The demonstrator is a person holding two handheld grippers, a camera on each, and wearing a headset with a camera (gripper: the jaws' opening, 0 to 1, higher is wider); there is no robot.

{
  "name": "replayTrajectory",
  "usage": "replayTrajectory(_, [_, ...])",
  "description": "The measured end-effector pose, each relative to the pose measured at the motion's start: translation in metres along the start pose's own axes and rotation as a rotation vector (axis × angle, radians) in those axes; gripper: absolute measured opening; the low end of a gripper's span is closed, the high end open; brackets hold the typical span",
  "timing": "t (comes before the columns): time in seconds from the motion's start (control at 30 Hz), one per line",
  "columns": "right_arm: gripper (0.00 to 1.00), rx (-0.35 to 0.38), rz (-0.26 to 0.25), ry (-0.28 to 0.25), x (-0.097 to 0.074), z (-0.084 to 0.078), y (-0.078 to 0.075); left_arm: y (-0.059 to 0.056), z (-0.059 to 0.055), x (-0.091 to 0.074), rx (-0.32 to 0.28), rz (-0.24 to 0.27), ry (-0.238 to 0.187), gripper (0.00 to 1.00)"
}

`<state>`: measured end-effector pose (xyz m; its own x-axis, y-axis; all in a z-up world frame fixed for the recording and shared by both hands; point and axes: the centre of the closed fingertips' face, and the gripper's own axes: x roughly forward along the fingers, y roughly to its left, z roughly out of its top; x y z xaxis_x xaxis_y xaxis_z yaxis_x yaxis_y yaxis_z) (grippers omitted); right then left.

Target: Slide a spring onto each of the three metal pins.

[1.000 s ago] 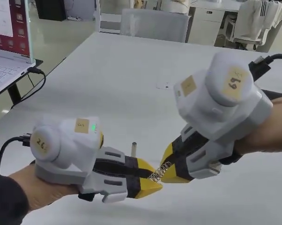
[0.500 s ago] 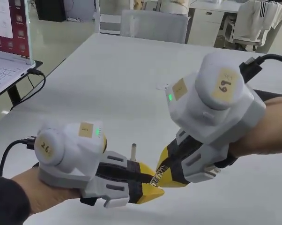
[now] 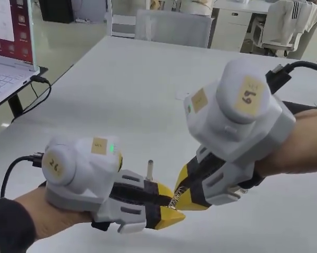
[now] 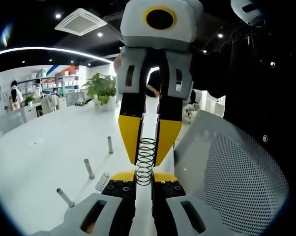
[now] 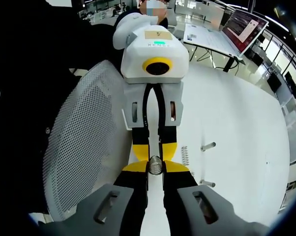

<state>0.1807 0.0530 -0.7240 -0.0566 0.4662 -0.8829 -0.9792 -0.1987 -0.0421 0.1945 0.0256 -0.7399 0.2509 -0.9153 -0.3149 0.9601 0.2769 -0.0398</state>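
Note:
A thin wire spring (image 3: 174,199) bridges the yellow tips of both grippers just above the white table (image 3: 121,89). My left gripper (image 3: 171,213) comes in from the lower left and is shut on one end of the spring (image 4: 145,162). My right gripper (image 3: 180,196) slants down from the right, shut on the other end (image 5: 156,165). One upright metal pin (image 3: 149,169) stands just behind the tips. The left gripper view shows three bare pins (image 4: 109,144), (image 4: 89,168), (image 4: 65,197) and a loose spring (image 4: 102,181) lying beside them.
An open laptop (image 3: 6,47) sits on a side stand at the left, with a black cable (image 3: 40,100) hanging from it. Grey chairs (image 3: 174,26) stand at the table's far end. A white mesh chair back (image 4: 236,182) is close beside the grippers.
Both grippers have drifted slightly left and closer together, and the stretch of spring between their tips has shortened. The pins have not moved.

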Motion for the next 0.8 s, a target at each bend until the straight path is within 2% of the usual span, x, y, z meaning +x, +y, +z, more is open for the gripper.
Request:
replayTrajectory(0.43, [0.08,0.007,-0.003,0.010,-0.001,-0.003,-0.004,0.003,-0.001,-0.001,-0.019,0.008,0.002,0.09])
replayTrajectory(0.8, [0.08,0.036,-0.025,0.020,-0.009,-0.015,-0.011,0.015,-0.003,-0.010,-0.042,0.059,-0.005,0.30])
